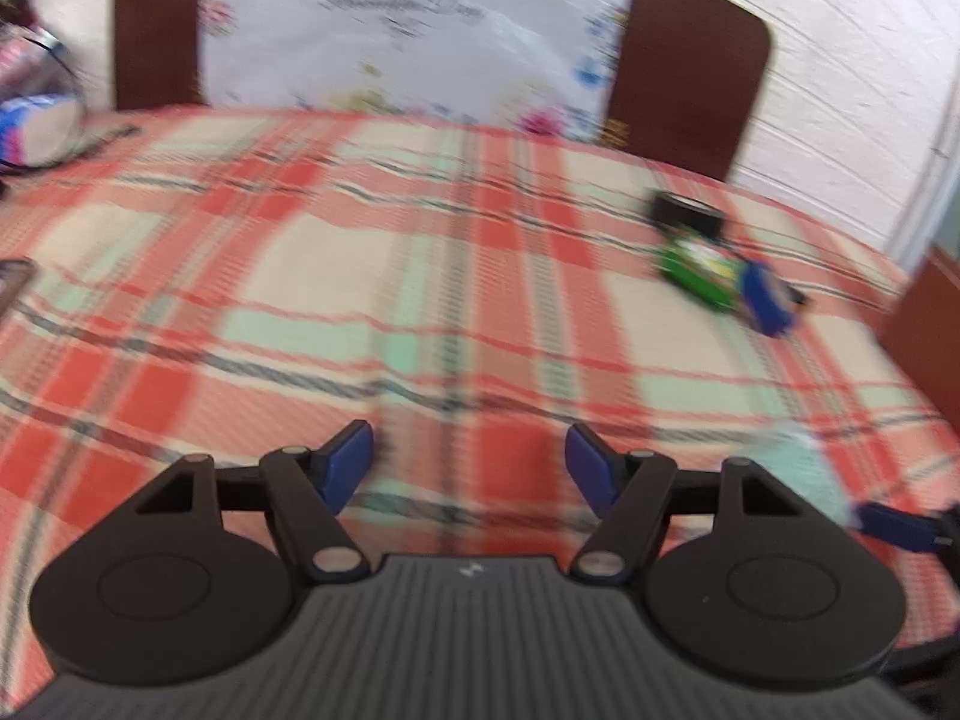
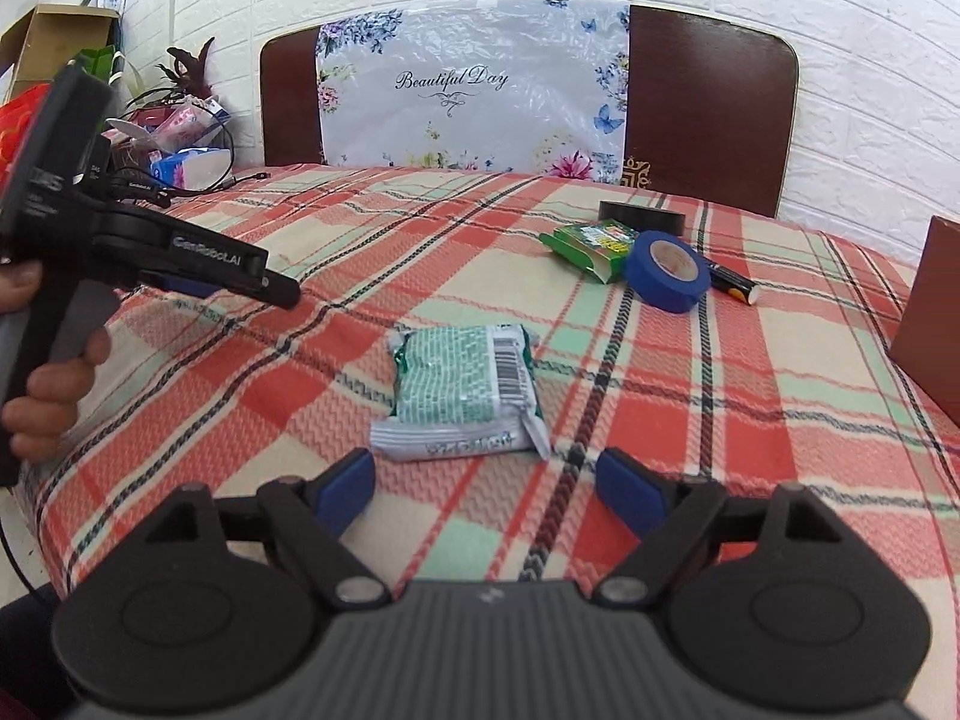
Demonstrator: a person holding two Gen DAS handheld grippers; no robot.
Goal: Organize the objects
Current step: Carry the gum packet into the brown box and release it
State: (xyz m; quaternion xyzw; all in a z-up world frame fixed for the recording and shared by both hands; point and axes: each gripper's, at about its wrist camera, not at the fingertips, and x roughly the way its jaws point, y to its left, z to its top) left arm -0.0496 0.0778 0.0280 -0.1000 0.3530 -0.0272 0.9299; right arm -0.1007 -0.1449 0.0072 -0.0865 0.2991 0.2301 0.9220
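A green-and-white tissue pack (image 2: 462,399) lies on the plaid cloth just in front of my right gripper (image 2: 485,483), which is open and empty. Farther right sit a green box (image 2: 591,246), a blue tape roll (image 2: 667,270), a black tape roll (image 2: 642,217) and a black-and-yellow marker (image 2: 733,286). My left gripper (image 1: 468,465) is open and empty above bare cloth; in the right wrist view it shows side-on at the left (image 2: 264,285). The blurred left wrist view shows the green box (image 1: 696,270), the blue tape (image 1: 768,300) and the tissue pack (image 1: 804,468).
A chair back (image 2: 708,108) with a floral "Beautiful Day" plastic sheet (image 2: 468,90) stands behind the table. A wire basket of clutter (image 2: 180,150) sits far left. A brown box (image 2: 930,312) stands at the right edge. The table's front edge lies below the grippers.
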